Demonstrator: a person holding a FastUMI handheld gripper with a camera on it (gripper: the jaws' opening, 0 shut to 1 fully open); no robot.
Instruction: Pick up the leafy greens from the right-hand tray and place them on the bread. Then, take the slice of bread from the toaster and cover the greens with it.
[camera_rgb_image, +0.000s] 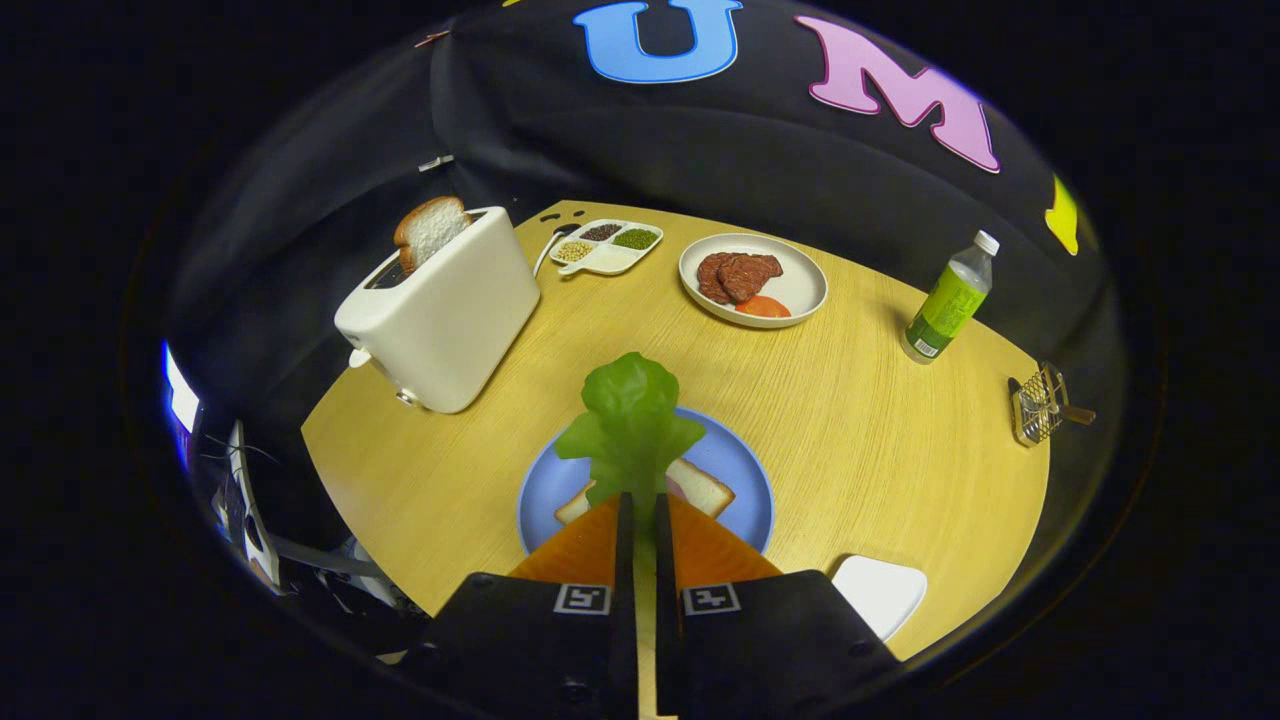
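Note:
My gripper (640, 500) is shut on the stem of a green leafy lettuce piece (632, 415), which sticks out ahead of the fingers. Right below it lies a slice of bread (702, 487) on a blue plate (745, 480); the leaf hangs over the slice, and I cannot tell whether it touches. To the left and farther off stands a white toaster (445, 315) with a second bread slice (430, 230) poking up out of its slot.
Beyond the blue plate sits a white plate (800, 290) with meat patties and a tomato slice. A divided dish of beans (608, 247) lies behind the toaster. A green-labelled bottle (950, 300) and a small wire rack (1040, 405) stand on the right. A white tray (880, 590) lies beside the right finger.

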